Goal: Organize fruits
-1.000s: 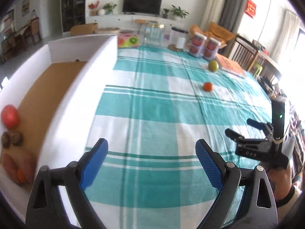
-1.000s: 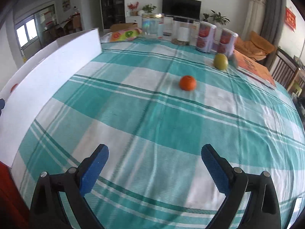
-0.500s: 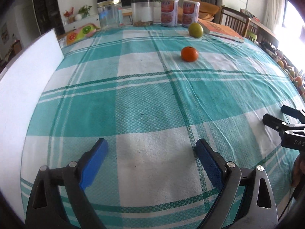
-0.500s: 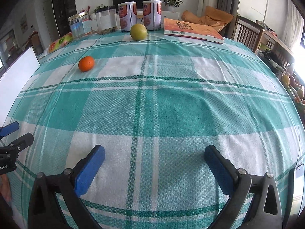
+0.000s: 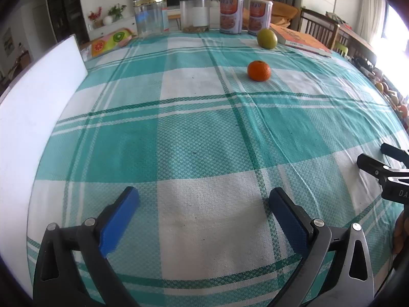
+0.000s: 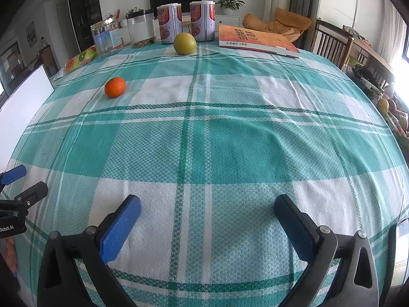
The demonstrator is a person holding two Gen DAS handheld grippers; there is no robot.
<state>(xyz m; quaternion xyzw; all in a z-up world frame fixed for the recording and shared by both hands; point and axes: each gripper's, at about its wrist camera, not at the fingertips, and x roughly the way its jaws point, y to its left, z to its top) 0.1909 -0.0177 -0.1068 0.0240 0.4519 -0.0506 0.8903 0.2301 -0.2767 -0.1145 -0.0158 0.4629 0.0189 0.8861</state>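
A small orange (image 5: 258,70) lies on the teal checked tablecloth, well ahead of my left gripper (image 5: 203,202); it also shows in the right wrist view (image 6: 115,87) at the far left. A yellow-green round fruit (image 5: 267,38) sits farther back near the cans, and in the right wrist view (image 6: 184,43). Both grippers are open and empty, low over the near part of the cloth. My right gripper (image 6: 208,209) also shows at the right edge of the left wrist view (image 5: 383,163). The white box wall (image 5: 33,117) stands at the left.
Two glass jars (image 5: 150,15), two printed cans (image 5: 231,14) and a fruit-print packet (image 5: 110,41) line the far edge. An orange book (image 6: 255,41) lies at the back right. Wooden chairs (image 6: 332,43) stand beyond the right edge of the table.
My left gripper has swung right, away from the box with fruit in it, and now faces the orange. My right gripper has also turned right and settled. Both stay open.
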